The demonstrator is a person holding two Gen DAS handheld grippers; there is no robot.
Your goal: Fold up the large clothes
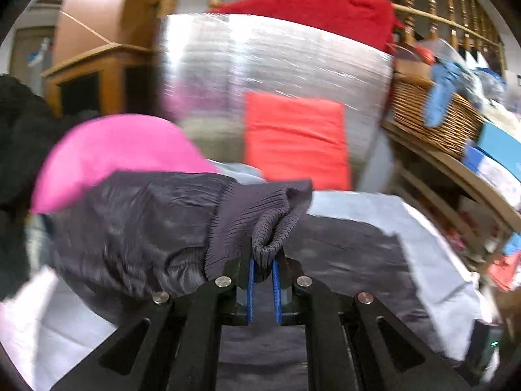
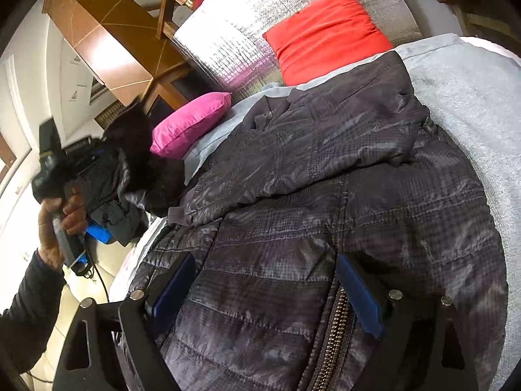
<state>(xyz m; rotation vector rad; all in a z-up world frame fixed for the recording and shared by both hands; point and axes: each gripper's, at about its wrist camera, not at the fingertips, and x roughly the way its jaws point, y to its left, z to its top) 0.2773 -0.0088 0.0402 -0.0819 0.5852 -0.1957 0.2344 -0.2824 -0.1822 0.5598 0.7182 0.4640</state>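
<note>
My left hand-held gripper (image 1: 263,268) is clamped tight on the ribbed knit cuff (image 1: 276,224) of the dark quilted jacket (image 2: 325,211), the blue pads (image 1: 250,280) pinching a fold of the knit between them, with the sleeve (image 1: 136,224) hanging off to the left of the jaws. In the right wrist view I can see that same gripper out at the left edge, gripped by a bare hand (image 2: 62,224) in a dark sleeve, lifted clear of the bed. My right hand-held gripper (image 2: 263,296) stands wide open over the jacket's lower front, one pad on either side of the quilted panel beside the brass zipper (image 2: 332,335); I cannot tell whether the pads touch the fabric, and they pinch nothing. The jacket lies spread on a light grey sheet (image 2: 472,104) on the bed, collar toward a pink cushion (image 2: 192,123) and a red cushion (image 2: 325,32), which leans on a silver foil panel (image 2: 228,39).
</note>
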